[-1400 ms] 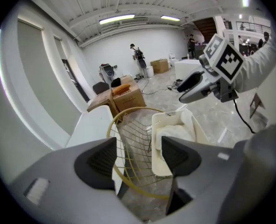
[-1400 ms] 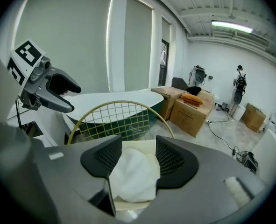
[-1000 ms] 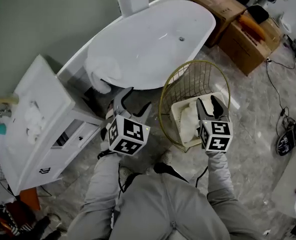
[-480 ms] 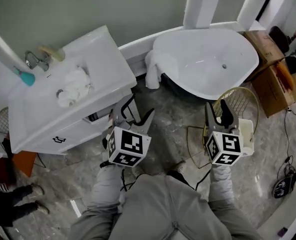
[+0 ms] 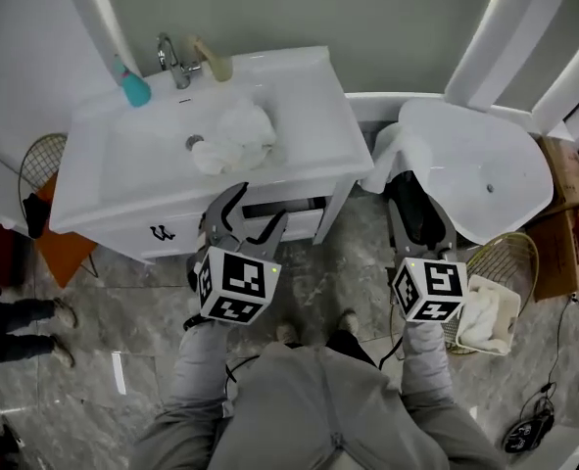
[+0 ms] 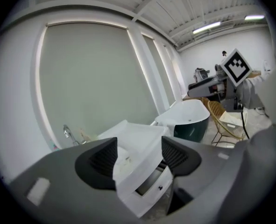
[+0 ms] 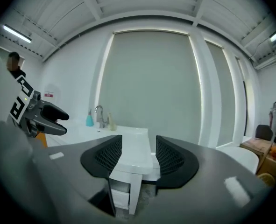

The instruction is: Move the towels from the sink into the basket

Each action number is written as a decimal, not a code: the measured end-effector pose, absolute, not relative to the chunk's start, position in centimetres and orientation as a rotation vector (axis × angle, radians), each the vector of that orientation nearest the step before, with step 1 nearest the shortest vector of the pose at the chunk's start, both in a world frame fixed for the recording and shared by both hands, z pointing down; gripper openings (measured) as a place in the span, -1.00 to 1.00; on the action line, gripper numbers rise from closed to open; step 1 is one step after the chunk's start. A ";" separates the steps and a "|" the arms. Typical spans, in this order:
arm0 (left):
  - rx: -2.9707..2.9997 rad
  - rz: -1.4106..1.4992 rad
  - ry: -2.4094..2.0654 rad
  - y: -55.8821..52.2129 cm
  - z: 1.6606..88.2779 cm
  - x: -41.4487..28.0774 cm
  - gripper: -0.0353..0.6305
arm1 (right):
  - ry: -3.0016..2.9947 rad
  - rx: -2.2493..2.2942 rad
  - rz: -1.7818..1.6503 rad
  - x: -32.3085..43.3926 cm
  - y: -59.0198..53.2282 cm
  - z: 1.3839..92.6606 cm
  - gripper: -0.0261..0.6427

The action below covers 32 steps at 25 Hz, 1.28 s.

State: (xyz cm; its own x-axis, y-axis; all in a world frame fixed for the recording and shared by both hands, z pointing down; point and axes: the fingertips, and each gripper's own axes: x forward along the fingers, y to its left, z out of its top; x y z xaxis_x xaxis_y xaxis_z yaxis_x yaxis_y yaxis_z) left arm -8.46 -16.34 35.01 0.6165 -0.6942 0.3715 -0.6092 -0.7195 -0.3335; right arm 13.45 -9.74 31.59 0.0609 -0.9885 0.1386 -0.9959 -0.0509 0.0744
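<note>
A crumpled white towel [image 5: 232, 137] lies in the basin of the white sink vanity [image 5: 309, 116]. In the head view my left gripper [image 5: 250, 213] is open and empty in front of the vanity's drawer, below the towel. My right gripper [image 5: 418, 199] is open and empty too, off the vanity's right corner. The gold wire basket [image 5: 509, 248] stands on the floor at the right with a white towel [image 5: 490, 311] in it. The left gripper view frames the vanity [image 6: 142, 139] between the open left gripper [image 6: 138, 155]. The right gripper [image 7: 138, 155] points at the vanity's corner [image 7: 133, 153].
A tap [image 5: 174, 62] and a teal bottle [image 5: 132, 88] stand at the sink's back edge. A white bathtub [image 5: 475, 164] with a towel [image 5: 392, 160] over its rim is at the right, cardboard boxes [image 5: 563, 213] beyond. A bystander's legs [image 5: 15, 321] are at the left.
Both grippers have swung left, away from the basket and tub, and now face the sink vanity. Both stayed empty with their jaws unchanged.
</note>
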 end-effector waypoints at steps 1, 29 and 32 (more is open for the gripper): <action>-2.655 -0.733 1.125 -16.9 35.1 -10.1 0.11 | -2.084 2.130 0.077 11.9 -10.9 31.8 -0.30; -2.548 -1.224 1.551 -43.2 46.5 -21.8 0.11 | -2.212 1.066 0.212 -6.1 -45.6 47.1 -0.18; -2.575 -1.340 1.482 -44.7 49.0 -21.7 0.11 | -2.170 1.053 0.256 -6.1 -46.6 49.3 -0.17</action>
State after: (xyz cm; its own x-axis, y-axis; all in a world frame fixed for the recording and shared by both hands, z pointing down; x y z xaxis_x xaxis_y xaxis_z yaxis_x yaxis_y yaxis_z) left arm -21.75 -44.68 49.03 0.2513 -0.6678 0.7006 -0.7641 -0.5812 -0.2799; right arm -6.11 -46.64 49.28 -0.4240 -0.6121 0.6675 -0.7507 0.6498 0.1190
